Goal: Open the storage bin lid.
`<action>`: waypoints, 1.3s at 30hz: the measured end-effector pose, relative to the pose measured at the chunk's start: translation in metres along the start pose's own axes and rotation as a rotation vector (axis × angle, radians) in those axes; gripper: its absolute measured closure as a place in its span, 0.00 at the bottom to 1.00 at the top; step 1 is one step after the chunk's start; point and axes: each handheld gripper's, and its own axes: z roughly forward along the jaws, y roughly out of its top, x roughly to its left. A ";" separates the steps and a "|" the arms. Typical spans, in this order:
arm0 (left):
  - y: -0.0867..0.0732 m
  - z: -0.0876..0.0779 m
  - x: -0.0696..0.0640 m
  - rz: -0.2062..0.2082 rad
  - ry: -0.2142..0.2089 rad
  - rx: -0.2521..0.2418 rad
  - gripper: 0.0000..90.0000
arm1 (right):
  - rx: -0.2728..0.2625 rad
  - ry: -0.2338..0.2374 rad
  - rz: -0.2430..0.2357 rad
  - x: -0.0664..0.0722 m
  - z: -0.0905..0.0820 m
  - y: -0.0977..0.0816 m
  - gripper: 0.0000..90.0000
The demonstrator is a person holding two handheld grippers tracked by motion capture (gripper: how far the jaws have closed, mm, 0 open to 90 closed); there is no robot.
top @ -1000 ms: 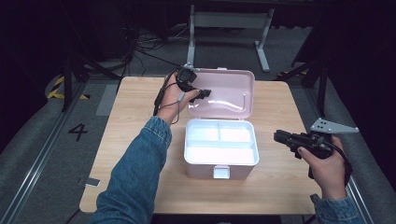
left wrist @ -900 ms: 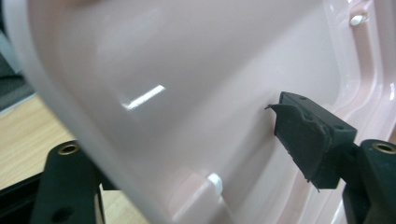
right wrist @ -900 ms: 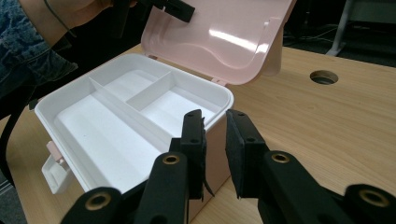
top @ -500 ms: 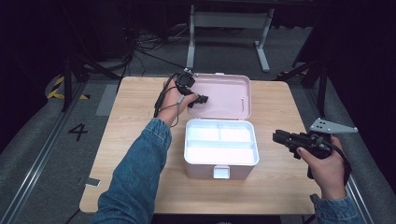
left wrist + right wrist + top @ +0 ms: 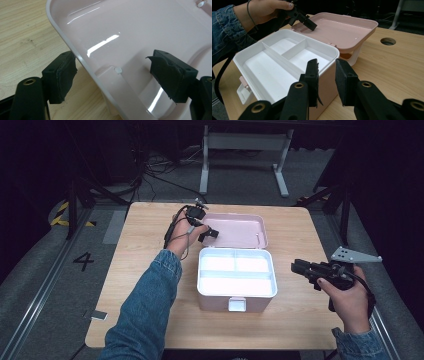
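Lid [image 5: 235, 229] of the pink box [image 5: 235, 297] lay flung back flat on the table [image 5: 130, 270] behind the base, hinge side toward me, inner face up. White tray [image 5: 236, 272] sat in the box, three compartments, all bare. Latch [image 5: 237, 304] hung at the front wall, facing me.

My left gripper [image 5: 112, 77] was at the lid's left rim, jaws apart and straddling it: one pad [image 5: 61, 76] outside over the wood, the other pad [image 5: 170, 75] inside over the glossy pink. Neither pad touched the rim that I could see, so nothing was clamped. I judged I'd set it there to get a grip on the rim and swing the lid over the box, since the rim was the only edge standing proud enough to pinch.

My right gripper [image 5: 306, 270] hung off the box's right side, near but apart from it, jaws a narrow gap apart, holding nothing. In the right gripper view its jaws pointed at the box's near corner [image 5: 329, 72]. Probably parked there to steady the base if the lid pull dragged it, as the box looked light and empty.

Risk as I saw it: thin slick rim, pads could slip off
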 end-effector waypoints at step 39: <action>-0.100 -0.180 -0.046 0.239 0.053 -0.264 0.27 | 0.024 0.000 -0.014 -0.022 0.026 0.022 0.69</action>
